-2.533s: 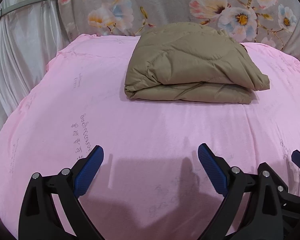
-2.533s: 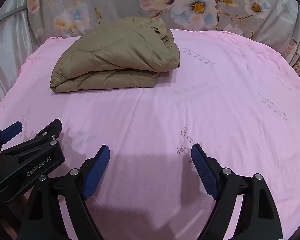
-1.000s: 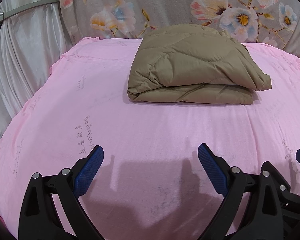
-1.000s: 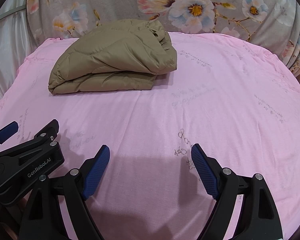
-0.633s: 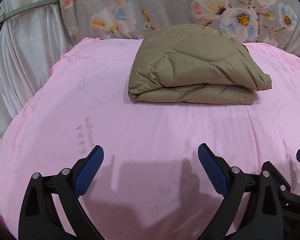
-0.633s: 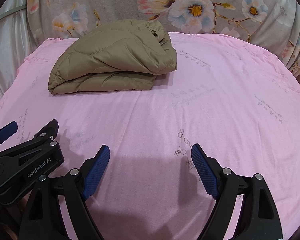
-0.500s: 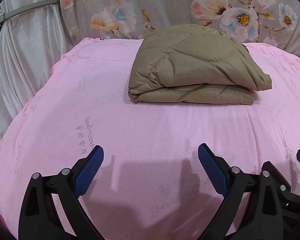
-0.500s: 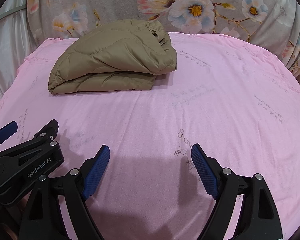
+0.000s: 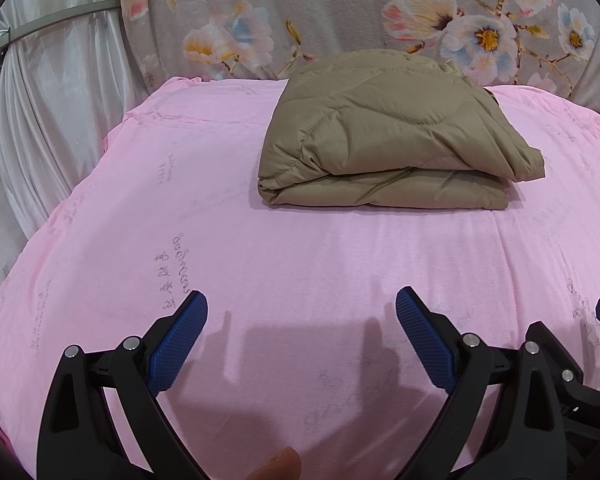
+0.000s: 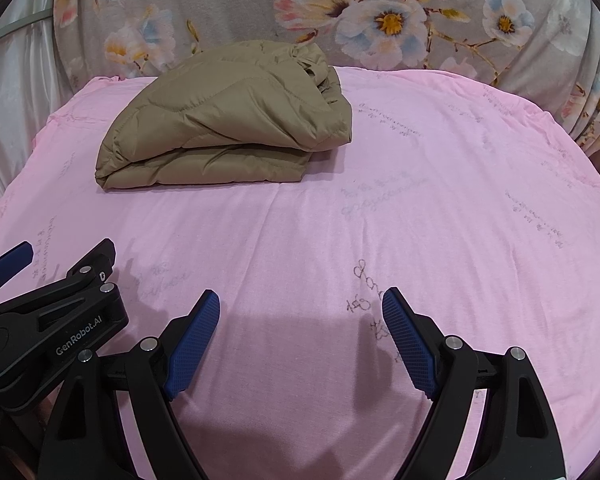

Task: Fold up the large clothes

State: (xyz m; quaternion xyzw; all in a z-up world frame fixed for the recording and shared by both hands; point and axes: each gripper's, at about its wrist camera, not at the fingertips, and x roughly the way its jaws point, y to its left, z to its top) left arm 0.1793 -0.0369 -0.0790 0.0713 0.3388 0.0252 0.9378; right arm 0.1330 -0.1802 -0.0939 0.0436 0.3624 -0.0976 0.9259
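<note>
- Almost nothing has changed over the last couple of seconds; the folded tan quilted garment point(image 9: 384, 140) lies in the same bundle on the pink sheet, and only the views have drifted by a hair; a fingertip point(image 9: 278, 466) now shows at the bottom edge of the left wrist view, where none showed before
- The left tool point(image 9: 302, 312) stays spread wide and holds nothing, hovering over bare sheet well short of the garment; the right tool point(image 10: 300, 312) is likewise spread and empty, just beside the left one, whose black body shows at the left edge of the right wrist view
- My reading: the fold looks finished; the garment sits doubled over with a rounded crease toward the tools and its looser edges bunched at the right end; with both tools drawn back and idle, the task seems done or at a pause, unless that puffy right end is to be tidied
- The garment rests toward the far side of the bed, near the floral fabric, apart from both tools
- The surface is a bed under a pink sheet point(image 10: 440, 220) with faint printed script; it lies smooth with a few shallow creases, and the tools cast soft shadows on it
- Behind stands grey floral fabric point(image 9: 340, 12); to the left hangs a white satiny curtain point(image 9: 60, 92) with a pale band across it
</note>
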